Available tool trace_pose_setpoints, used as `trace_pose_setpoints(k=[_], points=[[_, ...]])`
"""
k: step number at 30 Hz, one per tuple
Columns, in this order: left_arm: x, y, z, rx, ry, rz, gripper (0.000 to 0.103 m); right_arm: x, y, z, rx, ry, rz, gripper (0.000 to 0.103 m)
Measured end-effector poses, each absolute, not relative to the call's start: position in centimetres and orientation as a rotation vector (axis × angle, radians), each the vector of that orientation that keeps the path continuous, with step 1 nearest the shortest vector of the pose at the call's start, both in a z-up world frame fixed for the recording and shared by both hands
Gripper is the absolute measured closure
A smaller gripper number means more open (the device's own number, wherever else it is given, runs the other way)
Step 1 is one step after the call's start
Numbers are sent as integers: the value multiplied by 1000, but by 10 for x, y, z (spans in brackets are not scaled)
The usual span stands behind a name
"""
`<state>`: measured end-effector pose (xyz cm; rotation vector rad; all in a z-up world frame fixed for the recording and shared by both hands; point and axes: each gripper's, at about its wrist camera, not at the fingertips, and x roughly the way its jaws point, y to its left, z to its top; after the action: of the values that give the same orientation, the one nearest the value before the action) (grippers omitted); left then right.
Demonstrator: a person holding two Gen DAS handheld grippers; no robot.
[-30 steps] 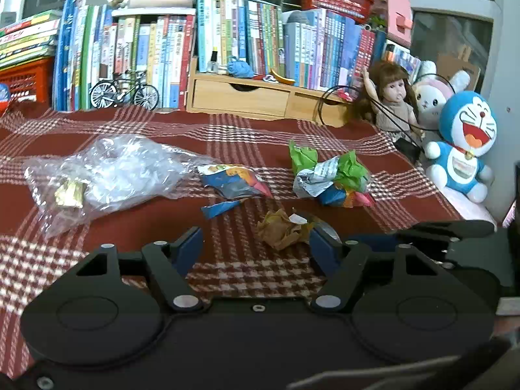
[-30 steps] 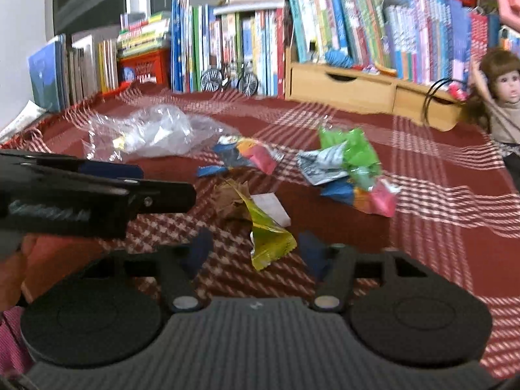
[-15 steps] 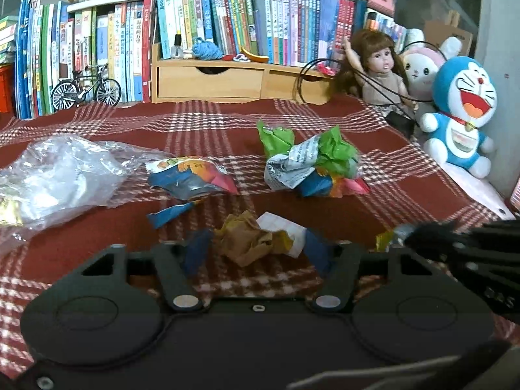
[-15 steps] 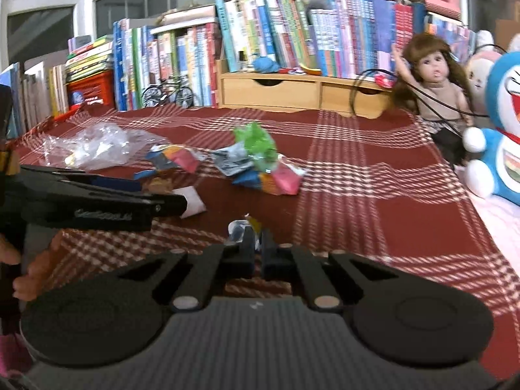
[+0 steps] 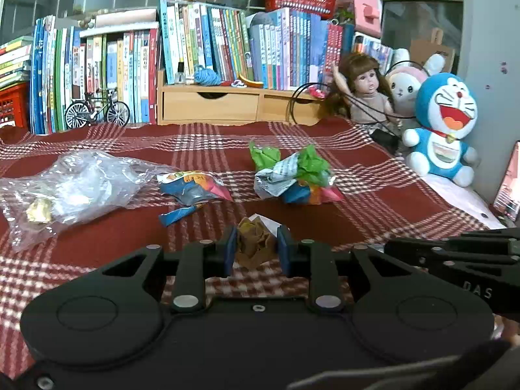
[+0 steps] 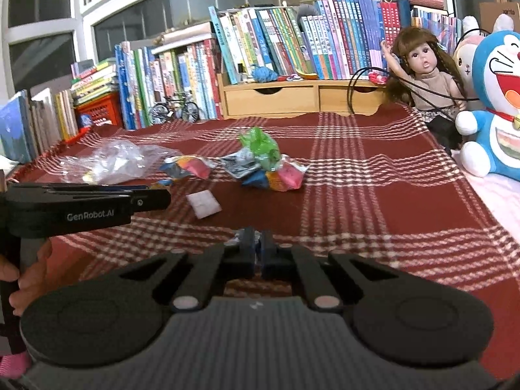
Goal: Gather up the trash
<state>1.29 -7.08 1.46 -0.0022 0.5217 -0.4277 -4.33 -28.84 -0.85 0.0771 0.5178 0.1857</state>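
Bare cloth (image 6: pixel 373 201) right; wrappers (image 6: pixel 269 169) crowd left.

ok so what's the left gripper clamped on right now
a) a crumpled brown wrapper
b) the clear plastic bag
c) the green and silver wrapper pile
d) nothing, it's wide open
a: in the left wrist view the left gripper has both blue pads pressed against a crumpled brown wrapper, while the clear plastic bag and the green and silver wrapper pile lie untouched farther back on the checked cloth.
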Motion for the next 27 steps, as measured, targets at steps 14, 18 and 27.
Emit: trace_pose_setpoints(k=[14,18,27], points=[[-63,-41,30,4,468,-462,78,-91,-273,-4,128,517,246,97],[-86,-31,31,-3,465,-470,78,-107,-267,-2,139,518,268,97],[-131,-12,18,-1,492,-477,78,-142,-250,-9,137,548,324,97]])
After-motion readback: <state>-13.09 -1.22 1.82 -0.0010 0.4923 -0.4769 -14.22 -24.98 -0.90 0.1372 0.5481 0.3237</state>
